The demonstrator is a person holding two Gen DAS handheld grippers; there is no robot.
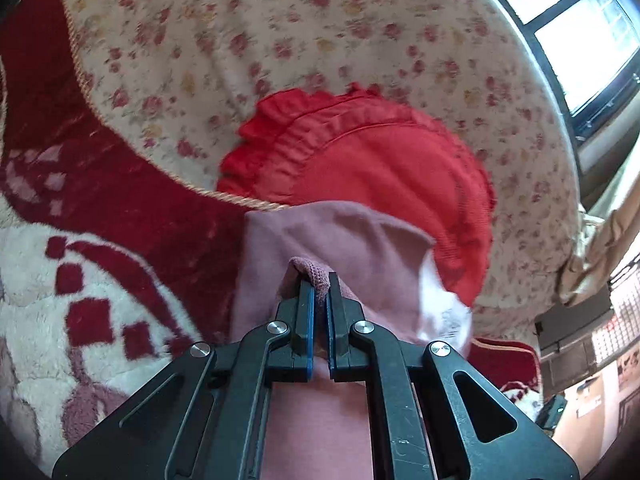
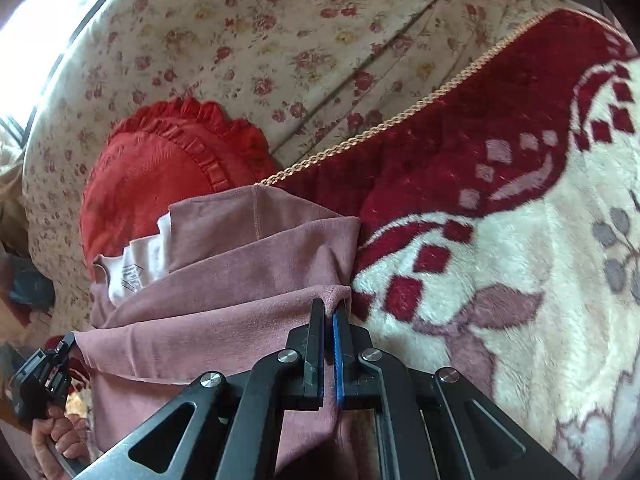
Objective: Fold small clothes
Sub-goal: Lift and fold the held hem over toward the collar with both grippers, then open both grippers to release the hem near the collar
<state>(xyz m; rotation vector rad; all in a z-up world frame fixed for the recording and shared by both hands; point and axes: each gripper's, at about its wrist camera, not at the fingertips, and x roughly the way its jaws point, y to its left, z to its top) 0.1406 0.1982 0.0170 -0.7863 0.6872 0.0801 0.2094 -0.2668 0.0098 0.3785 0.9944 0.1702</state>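
Note:
A small dusty-pink garment (image 1: 332, 240) hangs in front of both cameras over a bed. My left gripper (image 1: 319, 284) is shut on a ribbed pink edge of it. My right gripper (image 2: 330, 310) is shut on another pink edge of the same garment (image 2: 248, 276), which stretches leftward in folds to the other hand's tool (image 2: 40, 376) at the lower left. A white inner layer with a care label (image 2: 132, 264) shows at the garment's far side. The cloth below the jaws is hidden by the gripper bodies.
A round red frilled cushion (image 1: 380, 156) lies just behind the garment on a floral sheet (image 1: 240, 40). A plush red-and-cream blanket (image 2: 500, 240) with a braided edge covers the near bed. A bright window (image 1: 580, 20) and shelving stand beyond the bed's edge.

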